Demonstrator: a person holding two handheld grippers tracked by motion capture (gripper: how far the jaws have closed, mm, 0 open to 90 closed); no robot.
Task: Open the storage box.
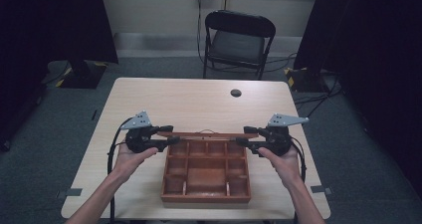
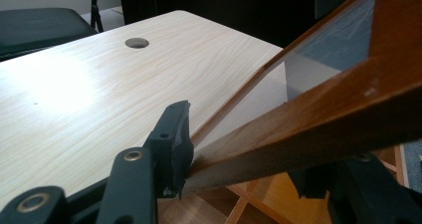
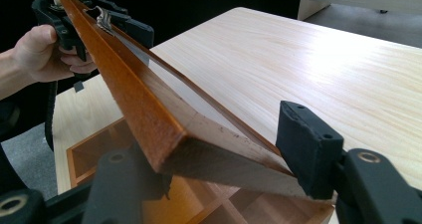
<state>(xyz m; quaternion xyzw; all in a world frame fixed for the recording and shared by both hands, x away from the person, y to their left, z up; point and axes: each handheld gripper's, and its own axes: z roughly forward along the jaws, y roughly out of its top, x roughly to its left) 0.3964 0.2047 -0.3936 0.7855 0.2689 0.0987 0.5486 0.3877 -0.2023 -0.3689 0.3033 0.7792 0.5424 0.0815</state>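
While the left gripper [image 1: 168,135] clamps one end of the hinged lid [image 1: 207,134] of the wooden box [image 1: 206,171], its jaws pressing the frame from both sides, the lid stands raised at the box's far edge on the table [image 1: 149,97]. The right gripper [image 1: 245,136] grips the opposite end the same way. Judging by this, the lid is mid-swing, carried by both ends; the next move calls for both hands turning it evenly about its hinge. There is one box, one lid with a glass pane, two grippers, and one chair [image 1: 238,41] beyond.
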